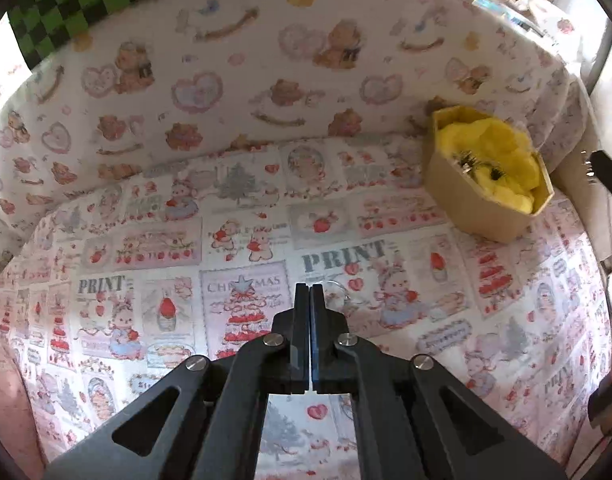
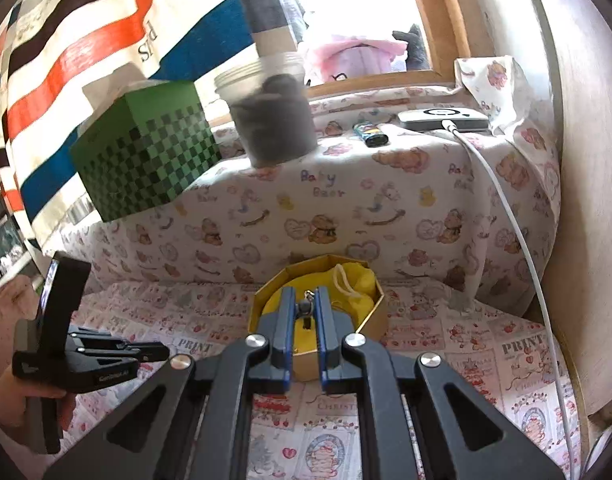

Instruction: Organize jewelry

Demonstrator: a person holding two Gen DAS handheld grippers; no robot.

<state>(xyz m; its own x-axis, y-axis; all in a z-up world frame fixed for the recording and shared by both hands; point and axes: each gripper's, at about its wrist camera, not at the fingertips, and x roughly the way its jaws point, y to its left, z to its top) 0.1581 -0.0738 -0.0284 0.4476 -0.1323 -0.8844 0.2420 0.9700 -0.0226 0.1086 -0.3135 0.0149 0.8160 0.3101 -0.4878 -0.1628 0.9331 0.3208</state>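
An octagonal gold box (image 1: 472, 216) lined with yellow cloth (image 1: 506, 148) sits at the back right of the printed cloth, with small dark jewelry pieces (image 1: 472, 162) lying in it. My left gripper (image 1: 310, 289) points down at the cloth, its jaws pressed together. A thin clear wire loop (image 1: 340, 294) lies just right of its tips; whether it is pinched I cannot tell. In the right wrist view my right gripper (image 2: 304, 294) hovers over the box (image 2: 376, 314), shut on a small dark earring (image 2: 304, 309). A hand holds the left gripper (image 2: 161, 349) at the lower left.
A padded ledge in bear-print cloth (image 2: 346, 208) rises behind the box. On it stand a green checkered box (image 2: 145, 152), a plastic jar with dark contents (image 2: 271, 120), a lighter (image 2: 372, 134) and a white device (image 2: 442, 118) with a cable (image 2: 518, 240) trailing down the right.
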